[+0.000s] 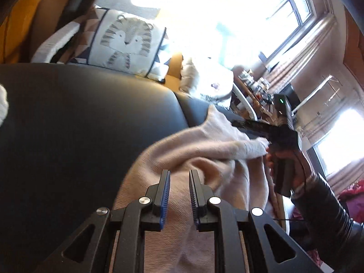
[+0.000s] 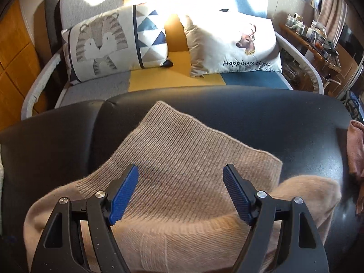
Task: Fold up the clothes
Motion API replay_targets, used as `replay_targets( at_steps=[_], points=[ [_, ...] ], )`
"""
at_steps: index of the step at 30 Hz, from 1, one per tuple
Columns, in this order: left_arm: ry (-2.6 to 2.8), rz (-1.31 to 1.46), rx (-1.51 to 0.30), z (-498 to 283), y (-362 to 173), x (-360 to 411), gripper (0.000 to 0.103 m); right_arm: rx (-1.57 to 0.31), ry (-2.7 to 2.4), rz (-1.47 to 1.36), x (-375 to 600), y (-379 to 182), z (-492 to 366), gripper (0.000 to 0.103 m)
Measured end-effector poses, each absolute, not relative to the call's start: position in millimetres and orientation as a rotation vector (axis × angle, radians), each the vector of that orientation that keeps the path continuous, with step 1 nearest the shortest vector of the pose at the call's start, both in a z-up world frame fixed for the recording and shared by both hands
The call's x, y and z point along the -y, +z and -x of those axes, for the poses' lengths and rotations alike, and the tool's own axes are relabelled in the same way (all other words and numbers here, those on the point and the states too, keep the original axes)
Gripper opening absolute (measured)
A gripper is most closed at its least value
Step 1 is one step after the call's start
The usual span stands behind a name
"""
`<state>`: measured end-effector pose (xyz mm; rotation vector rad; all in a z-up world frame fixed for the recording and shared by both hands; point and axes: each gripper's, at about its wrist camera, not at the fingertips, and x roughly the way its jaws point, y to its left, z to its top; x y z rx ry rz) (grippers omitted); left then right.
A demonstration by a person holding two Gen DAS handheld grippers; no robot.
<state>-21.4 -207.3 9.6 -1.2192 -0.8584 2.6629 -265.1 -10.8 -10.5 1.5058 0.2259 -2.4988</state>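
A beige knit sweater (image 2: 182,141) lies crumpled on a black leather seat (image 2: 250,109). Its ribbed hem points away from me and a sleeve trails to the right. My right gripper (image 2: 181,167) hovers just above the sweater's middle. It is open wide, with nothing between the blue pads. In the left wrist view my left gripper (image 1: 179,173) hangs over the same sweater (image 1: 204,154). A narrow gap shows between its ribbed fingers (image 1: 165,182), and no cloth is pinched in it. At the right of that view a hand (image 1: 282,166) holds the other gripper beside the sweater's cuff.
Behind the seat (image 1: 79,113) is a daybed with a tiger pillow (image 2: 102,45) and a deer pillow (image 2: 232,45). A pink cloth (image 2: 356,147) lies at the seat's right edge, and white fabric (image 1: 2,104) at the left. A shelf with jars (image 2: 302,27) stands far right.
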Motion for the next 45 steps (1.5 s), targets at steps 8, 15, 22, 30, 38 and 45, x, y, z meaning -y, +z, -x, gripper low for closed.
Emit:
replay_targets(
  at_steps=[8, 15, 22, 30, 38, 45],
  points=[
    [2.68, 1.285, 0.998, 23.0, -25.7, 228.9, 0.012, -0.122, -2.556, -1.474, 36.9, -43.5, 282.5, 0.098],
    [2.831, 1.278, 0.907, 21.4, -35.2, 263.9, 0.008, -0.288, -2.496, -1.301, 126.5, -35.9, 311.0, 0.103],
    [2.965, 1.324, 0.812, -1.7, -38.4, 288.2, 0.008, -0.248, -2.215, -1.222, 179.7, -29.7, 296.7, 0.103],
    [2.972, 1.446, 0.807, 8.0, -29.0, 290.9, 0.009, -0.265, -2.425, -1.044, 95.1, 29.0, 215.9, 0.103],
    [2.9, 1.291, 0.782, 40.8, -5.2, 244.8, 0.017, -0.302, -2.506, -1.224, -24.0, 15.4, 127.7, 0.103],
    [2.784, 1.374, 0.726, 53.8, -22.5, 196.8, 0.017, -0.136, -2.496, -1.379, -91.4, -8.8, 107.0, 0.103]
  ],
)
